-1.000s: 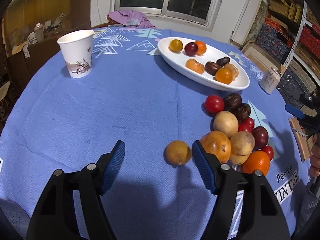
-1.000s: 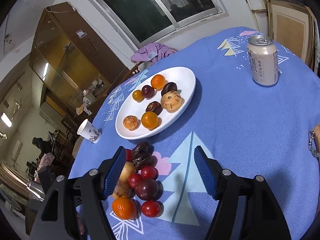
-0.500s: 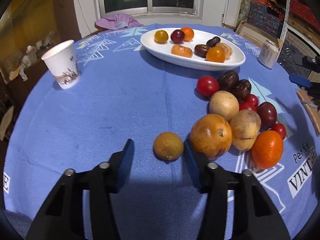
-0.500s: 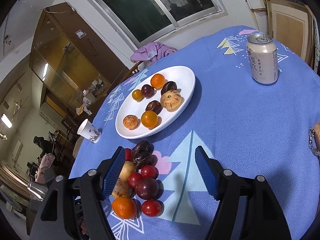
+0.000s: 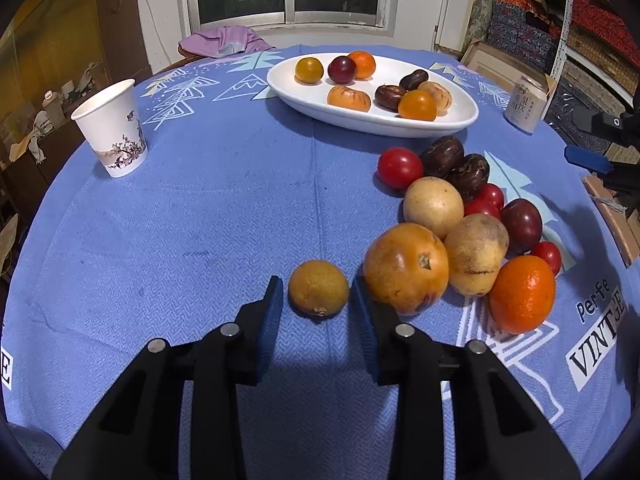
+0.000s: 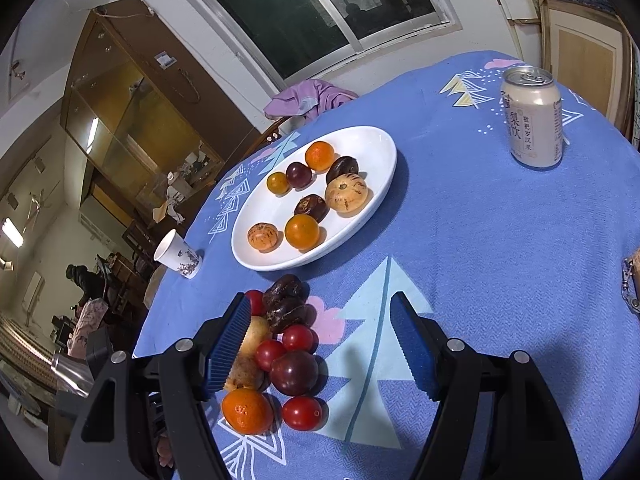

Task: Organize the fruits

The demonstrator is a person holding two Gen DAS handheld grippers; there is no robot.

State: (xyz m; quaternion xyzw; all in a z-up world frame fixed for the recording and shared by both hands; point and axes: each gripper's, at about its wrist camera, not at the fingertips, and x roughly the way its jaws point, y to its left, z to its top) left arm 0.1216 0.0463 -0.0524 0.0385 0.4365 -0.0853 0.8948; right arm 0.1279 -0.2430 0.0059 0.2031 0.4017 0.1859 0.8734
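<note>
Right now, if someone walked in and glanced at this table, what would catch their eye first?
Probably the heap of fruit on the blue tablecloth: red tomatoes, dark plums, pale round fruits and a bright orange, crowded just in front of the white plate, which holds more fruit. Next, the left gripper, its blue pads closed around a small yellow-orange fruit lying apart from the heap. A paper cup stands alone at the left.

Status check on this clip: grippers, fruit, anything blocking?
Left gripper shut on small yellow-orange fruit, fruit on cloth. Right gripper open, empty, over the pile. Big orange fruit crowds the left gripper's right finger.
</note>
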